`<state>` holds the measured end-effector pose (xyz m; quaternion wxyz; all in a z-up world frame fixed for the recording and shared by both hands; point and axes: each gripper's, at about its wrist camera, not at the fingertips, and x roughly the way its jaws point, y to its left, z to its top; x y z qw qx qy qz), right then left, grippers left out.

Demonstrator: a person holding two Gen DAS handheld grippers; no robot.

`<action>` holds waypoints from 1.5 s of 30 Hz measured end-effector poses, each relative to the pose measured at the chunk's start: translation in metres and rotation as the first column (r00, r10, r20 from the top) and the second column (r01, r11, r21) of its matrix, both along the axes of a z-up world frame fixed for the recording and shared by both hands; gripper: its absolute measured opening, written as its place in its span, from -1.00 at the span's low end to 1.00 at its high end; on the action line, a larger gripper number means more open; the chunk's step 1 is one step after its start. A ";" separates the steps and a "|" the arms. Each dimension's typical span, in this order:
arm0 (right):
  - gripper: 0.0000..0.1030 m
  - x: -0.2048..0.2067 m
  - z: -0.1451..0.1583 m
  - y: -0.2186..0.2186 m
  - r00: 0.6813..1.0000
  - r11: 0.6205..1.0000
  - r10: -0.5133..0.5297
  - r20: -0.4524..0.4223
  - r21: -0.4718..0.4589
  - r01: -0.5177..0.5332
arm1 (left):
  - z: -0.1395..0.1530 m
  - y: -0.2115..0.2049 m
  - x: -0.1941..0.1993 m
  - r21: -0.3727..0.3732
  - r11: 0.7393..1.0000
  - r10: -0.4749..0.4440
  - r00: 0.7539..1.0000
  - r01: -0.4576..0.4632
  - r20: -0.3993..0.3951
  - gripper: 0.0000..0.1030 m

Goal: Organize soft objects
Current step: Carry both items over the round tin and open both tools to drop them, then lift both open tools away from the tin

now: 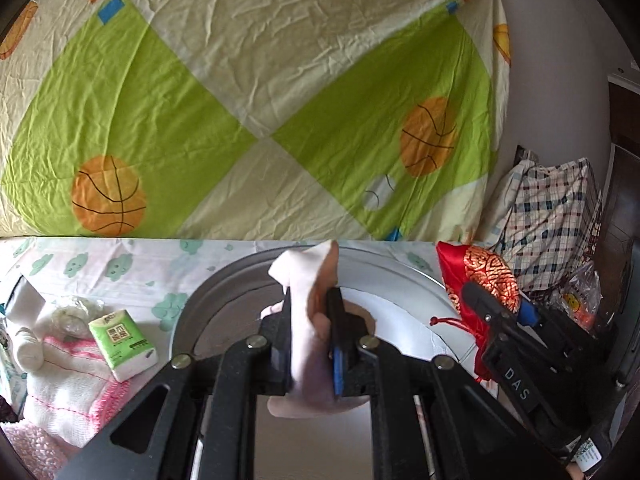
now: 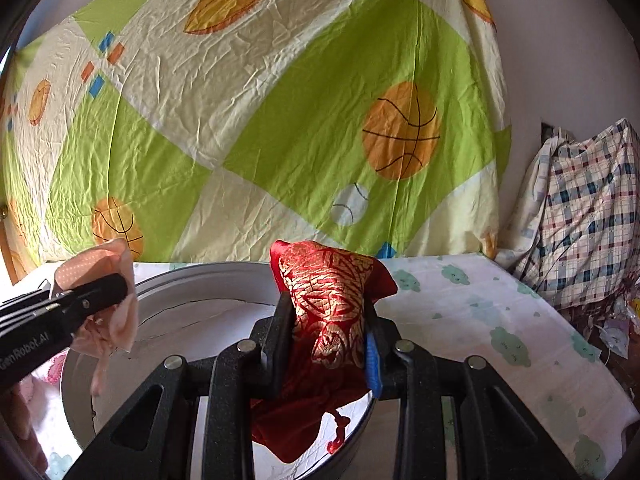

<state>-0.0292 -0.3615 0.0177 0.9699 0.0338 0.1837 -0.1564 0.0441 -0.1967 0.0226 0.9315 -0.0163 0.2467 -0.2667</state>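
My left gripper [image 1: 310, 336] is shut on a pale pink cloth [image 1: 308, 280] and holds it above a round grey metal basin [image 1: 224, 284]. It also shows at the left of the right wrist view [image 2: 116, 280], with the pink cloth [image 2: 100, 260] hanging from it. My right gripper [image 2: 326, 328] is shut on a red and gold brocade pouch [image 2: 328, 280] over the right part of the basin [image 2: 172, 284]. The right gripper [image 1: 496, 300] and the pouch [image 1: 488, 268] also show in the left wrist view.
On the cloud-print sheet [image 1: 120, 264] at left lie a green tissue pack [image 1: 120, 344], a white and pink knitted cloth [image 1: 72, 384] and a white sock [image 1: 28, 344]. A basketball-print sheet [image 1: 240, 80] hangs behind. A plaid bundle [image 2: 584, 216] sits at right.
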 end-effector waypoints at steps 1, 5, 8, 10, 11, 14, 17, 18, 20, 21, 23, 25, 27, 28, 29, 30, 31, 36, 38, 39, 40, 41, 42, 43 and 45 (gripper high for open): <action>-0.36 0.002 -0.001 0.000 1.000 1.000 -0.004 -0.012 -0.005 0.003 | -0.004 -0.003 0.002 0.007 1.000 -0.001 1.000 0.001 -0.011 -0.78; -0.36 0.007 -0.005 0.001 0.999 1.000 0.004 -0.044 0.003 -0.004 | -0.014 -0.009 0.008 0.036 0.999 -0.004 0.999 0.005 -0.045 -0.78; -0.36 0.010 -0.008 0.002 0.998 1.000 0.015 -0.066 0.007 -0.015 | -0.018 -0.008 0.010 0.048 0.999 0.004 0.998 -0.002 -0.059 -0.78; -0.36 0.013 -0.010 0.004 0.997 1.000 0.024 -0.076 0.009 -0.023 | -0.020 -0.008 0.012 0.053 0.999 0.008 0.998 -0.005 -0.061 -0.78; -0.36 0.013 -0.010 0.004 0.996 1.000 0.028 -0.082 0.010 -0.027 | -0.020 -0.009 0.012 0.059 0.998 0.009 0.998 -0.006 -0.061 -0.78; -0.36 0.015 -0.011 0.004 0.995 0.999 0.033 -0.090 0.012 -0.032 | -0.023 -0.012 0.013 0.084 0.996 0.015 0.998 -0.010 -0.058 -0.78; -0.34 0.015 -0.012 0.004 0.996 0.999 0.032 -0.089 0.019 -0.030 | -0.026 -0.013 0.015 0.100 0.995 0.027 0.998 -0.020 -0.064 -0.78; -0.33 0.016 -0.012 0.004 0.996 0.999 0.031 -0.089 0.022 -0.029 | -0.027 -0.013 0.016 0.101 0.995 0.030 0.997 -0.023 -0.068 -0.78; 0.00 0.017 -0.013 0.004 0.994 0.998 0.047 -0.094 0.045 -0.042 | -0.029 -0.012 0.018 0.111 0.993 0.040 0.996 -0.032 -0.075 -0.72; 0.12 0.017 -0.013 0.003 0.994 0.997 0.050 -0.098 0.058 -0.044 | -0.030 -0.012 0.019 0.118 0.992 0.046 0.996 -0.036 -0.078 -0.69; 0.48 0.013 -0.010 0.004 0.996 0.997 0.046 -0.072 0.067 -0.041 | -0.029 -0.010 0.016 0.125 0.991 0.060 0.996 -0.051 -0.066 -0.12; 0.52 0.005 -0.004 0.003 0.999 0.997 0.039 -0.010 0.073 -0.038 | -0.025 -0.008 0.010 0.127 0.989 0.077 0.997 -0.072 -0.033 0.50; 0.56 -0.007 0.004 -0.001 0.998 0.997 0.006 0.066 0.077 -0.011 | -0.017 0.001 0.001 0.092 0.989 0.112 0.993 -0.114 0.030 0.80; 0.68 -0.015 0.008 -0.004 0.993 0.997 -0.028 0.114 0.079 0.019 | -0.011 0.006 -0.004 0.071 0.988 0.132 0.989 -0.137 0.067 0.98; 0.82 -0.022 0.011 -0.007 0.985 0.995 -0.067 0.160 0.086 0.054 | -0.006 0.012 -0.008 0.050 0.985 0.158 0.982 -0.164 0.106 0.99; 0.85 -0.029 0.014 -0.011 0.973 0.991 -0.106 0.203 0.098 0.088 | -0.001 0.019 -0.011 0.030 0.980 0.192 0.971 -0.198 0.143 0.99; 0.86 -0.036 0.016 -0.016 0.961 0.986 -0.145 0.236 0.113 0.120 | 0.002 0.025 -0.013 0.014 0.972 0.227 0.958 -0.233 0.173 0.99; 0.86 -0.042 0.020 -0.035 0.935 0.961 -0.245 0.257 0.193 0.199 | 0.007 0.060 -0.012 -0.060 0.935 0.354 0.915 -0.349 0.196 0.99; 0.86 -0.040 0.018 -0.038 0.936 0.956 -0.255 0.244 0.209 0.206 | 0.007 0.073 -0.011 -0.081 0.924 0.381 0.906 -0.373 0.186 0.99; 0.86 -0.039 0.018 -0.039 0.936 0.955 -0.257 0.240 0.210 0.208 | 0.007 0.078 -0.010 -0.084 0.917 0.399 0.898 -0.391 0.184 0.99; 0.86 -0.039 0.018 -0.039 0.936 0.955 -0.259 0.239 0.205 0.212 | 0.006 0.082 -0.011 -0.087 0.909 0.417 0.891 -0.408 0.182 0.99; 0.86 -0.040 0.018 -0.038 0.935 0.956 -0.261 0.242 0.198 0.216 | 0.004 0.086 -0.011 -0.089 0.903 0.430 0.885 -0.420 0.180 0.99; 0.86 -0.041 0.019 -0.036 0.933 0.957 -0.263 0.248 0.188 0.220 | 0.002 0.088 -0.011 -0.088 0.900 0.436 0.882 -0.428 0.178 0.99; 0.86 -0.043 0.019 -0.034 0.930 0.959 -0.263 0.256 0.177 0.223 | 0.000 0.089 -0.013 -0.080 0.898 0.440 0.880 -0.433 0.179 0.99; 0.86 -0.045 0.019 -0.029 0.925 0.962 -0.262 0.274 0.149 0.228 | -0.004 0.089 -0.014 -0.057 0.896 0.443 0.877 -0.441 0.188 0.99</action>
